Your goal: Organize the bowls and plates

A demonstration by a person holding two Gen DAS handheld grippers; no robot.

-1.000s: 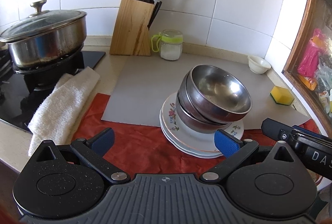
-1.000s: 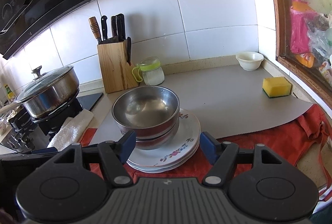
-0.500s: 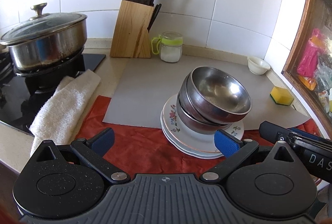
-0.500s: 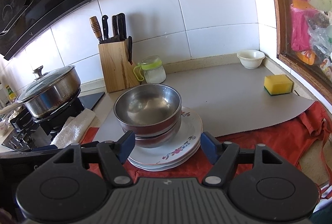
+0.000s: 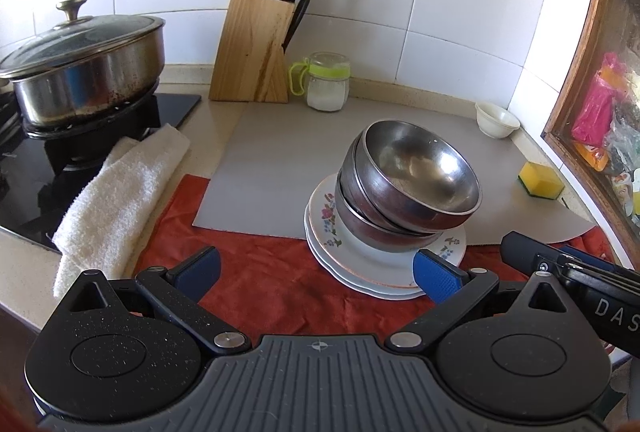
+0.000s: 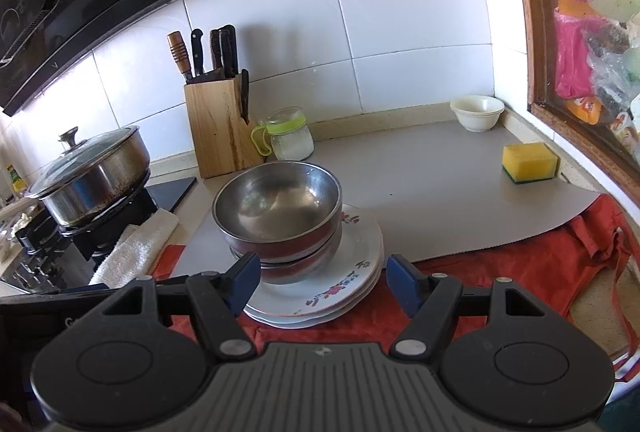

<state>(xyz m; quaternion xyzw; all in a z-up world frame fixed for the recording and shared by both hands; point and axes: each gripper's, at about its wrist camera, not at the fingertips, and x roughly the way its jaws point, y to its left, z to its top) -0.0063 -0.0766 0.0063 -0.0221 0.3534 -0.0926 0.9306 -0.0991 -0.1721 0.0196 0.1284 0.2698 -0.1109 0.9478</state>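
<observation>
Two grippers and one stack of tableware, catalogued on a kitchen counter:

- left gripper (image 5: pixel 316 268): blue-padded fingers (image 5: pixel 435 275) spread wide with nothing between them, raised over the red cloth (image 5: pixel 272 272), near side of the stack.
- right gripper (image 6: pixel 320 282): fingers apart and empty; the near rim of the plates shows in the gap between them, untouched.
- steel bowls (image 5: pixel 416 175): nested one inside another, topmost tilted, resting on the plates.
- floral plates (image 6: pixel 352 264): white, stacked, flower print on the rim; they straddle the edge where the grey mat (image 5: pixel 280 159) meets the red cloth.
- small white bowl (image 6: pixel 477 112): at the far right corner of the mat, near the wall, well apart from the stack.
- yellow sponge (image 6: pixel 529 163): green underside, on the mat's right side, near the wooden window frame (image 6: pixel 532 71).
- glass jar (image 5: pixel 327 81): green lid and handle, white contents, just beside the knife block (image 5: pixel 252 51).
- knife block: wooden, several handles upright, against the tiled wall.
- lidded steel pot (image 5: pixel 84 59): glass lid, on the stove burner at left.
- white towel (image 5: pixel 120 191): folded, between stove and red cloth.
</observation>
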